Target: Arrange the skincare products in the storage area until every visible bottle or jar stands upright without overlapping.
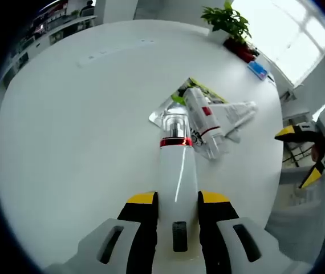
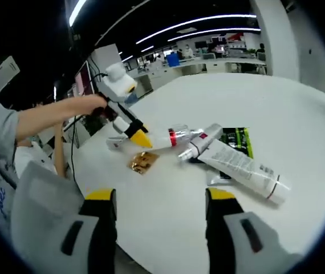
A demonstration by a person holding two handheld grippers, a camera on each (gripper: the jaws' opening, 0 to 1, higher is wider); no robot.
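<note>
My left gripper is shut on a white bottle with a red band and a clear cap, held lying along the jaws just over the white table. Beyond the cap lie white tubes with red marks, on a green and black sachet. In the right gripper view the left gripper holds that bottle beside a long white tube and the sachet. My right gripper stands open over the table's near edge, holding nothing.
A small gold packet lies on the table near the bottle. A potted plant and a blue object sit at the table's far edge. A person's arm reaches in from the left.
</note>
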